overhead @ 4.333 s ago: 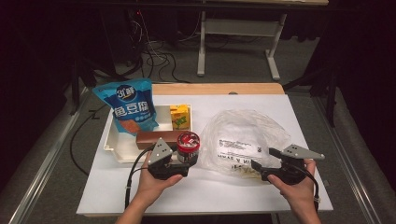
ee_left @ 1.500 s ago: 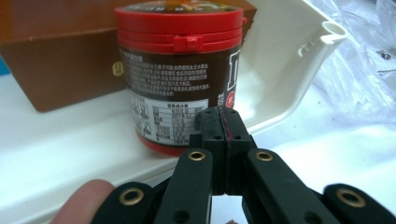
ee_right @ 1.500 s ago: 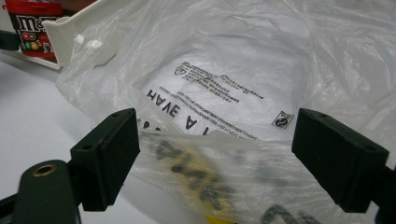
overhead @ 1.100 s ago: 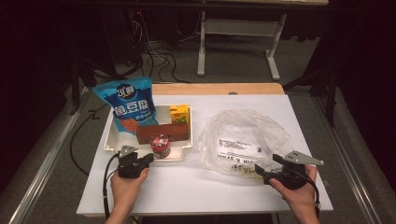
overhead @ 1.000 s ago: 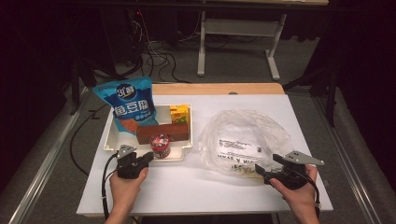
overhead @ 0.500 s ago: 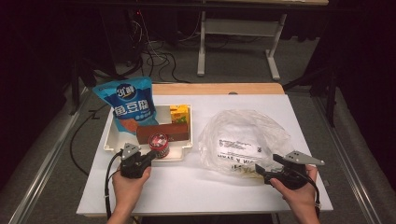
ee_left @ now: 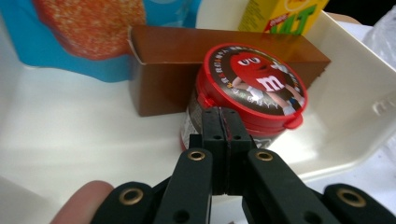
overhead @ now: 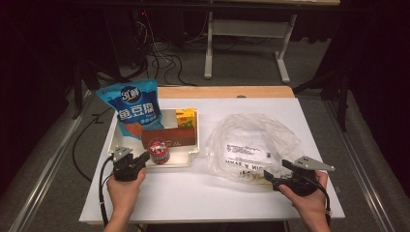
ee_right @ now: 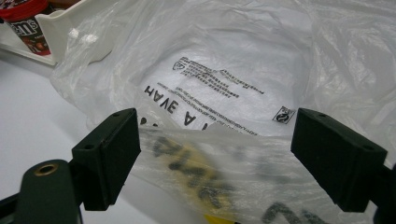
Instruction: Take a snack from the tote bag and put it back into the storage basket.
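Observation:
A red-lidded M&M's tub [overhead: 158,151] [ee_left: 252,84] stands upright in the white tray [overhead: 180,162], in front of a brown box [overhead: 171,136] [ee_left: 168,51]. My left gripper [overhead: 144,157] [ee_left: 219,122] is shut with nothing in it, its tips just short of the tub's near side. At the near edge of the clear plastic bag [overhead: 251,140] [ee_right: 224,70], my right gripper [overhead: 270,175] [ee_right: 224,158] is open wide. A fold of the bag's rim lies between its pads [ee_right: 112,149] without being pinched.
The tray also holds a blue snack bag [overhead: 130,107] [ee_left: 84,28] leaning on its far left and a yellow drink carton [overhead: 185,117] [ee_left: 285,14]. The white table [overhead: 203,193] ends close behind both hands. A desk frame [overhead: 241,43] and cables stand beyond it.
The tub went from my left gripper's tips beside the tray's right end into the tray. Over the last second the shut left gripper moved forward and right, up to the tub. The right gripper stayed still.

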### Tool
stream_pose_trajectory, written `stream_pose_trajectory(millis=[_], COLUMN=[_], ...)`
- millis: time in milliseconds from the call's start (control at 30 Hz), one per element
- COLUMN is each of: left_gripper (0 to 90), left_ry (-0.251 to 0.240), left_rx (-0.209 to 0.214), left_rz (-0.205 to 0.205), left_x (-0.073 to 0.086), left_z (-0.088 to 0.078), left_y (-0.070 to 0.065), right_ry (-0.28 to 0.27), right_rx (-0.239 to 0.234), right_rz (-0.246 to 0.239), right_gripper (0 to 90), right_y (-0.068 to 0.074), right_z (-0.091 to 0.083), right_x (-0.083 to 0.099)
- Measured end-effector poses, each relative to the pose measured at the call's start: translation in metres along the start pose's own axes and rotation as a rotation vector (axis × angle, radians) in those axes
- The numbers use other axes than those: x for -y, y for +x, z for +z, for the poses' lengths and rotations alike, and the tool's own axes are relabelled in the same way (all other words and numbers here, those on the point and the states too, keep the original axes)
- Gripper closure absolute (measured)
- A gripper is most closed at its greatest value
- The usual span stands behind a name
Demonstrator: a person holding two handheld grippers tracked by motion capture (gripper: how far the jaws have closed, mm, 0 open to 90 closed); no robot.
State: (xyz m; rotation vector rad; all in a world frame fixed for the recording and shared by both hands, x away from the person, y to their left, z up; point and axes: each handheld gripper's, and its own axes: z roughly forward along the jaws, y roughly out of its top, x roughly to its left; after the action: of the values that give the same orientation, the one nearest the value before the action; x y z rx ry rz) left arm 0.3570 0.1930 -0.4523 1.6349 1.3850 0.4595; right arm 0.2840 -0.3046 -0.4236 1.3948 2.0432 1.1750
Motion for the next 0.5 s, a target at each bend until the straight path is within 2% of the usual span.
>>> stream_pose_trajectory(millis=[267, 500], left_gripper=[90.0, 90.0], left_ry=[-0.014, -0.016], left_rx=[0.003, 0.003], left_rz=[-0.015, -0.009], left_x=[-0.0015, -0.0023], left_z=[0.0041, 0.0063], left_y=[0.0022, 0.0040], right_ry=[0.003, 0.007], right_rx=[-0.005, -0.011], right_rz=[0.000, -0.005], right_gripper=[16.2, 16.2], right_y=[-0.0003, -0.0007], right_z=[0.0010, 0.0041], right_x=[0.0016, 0.0020])
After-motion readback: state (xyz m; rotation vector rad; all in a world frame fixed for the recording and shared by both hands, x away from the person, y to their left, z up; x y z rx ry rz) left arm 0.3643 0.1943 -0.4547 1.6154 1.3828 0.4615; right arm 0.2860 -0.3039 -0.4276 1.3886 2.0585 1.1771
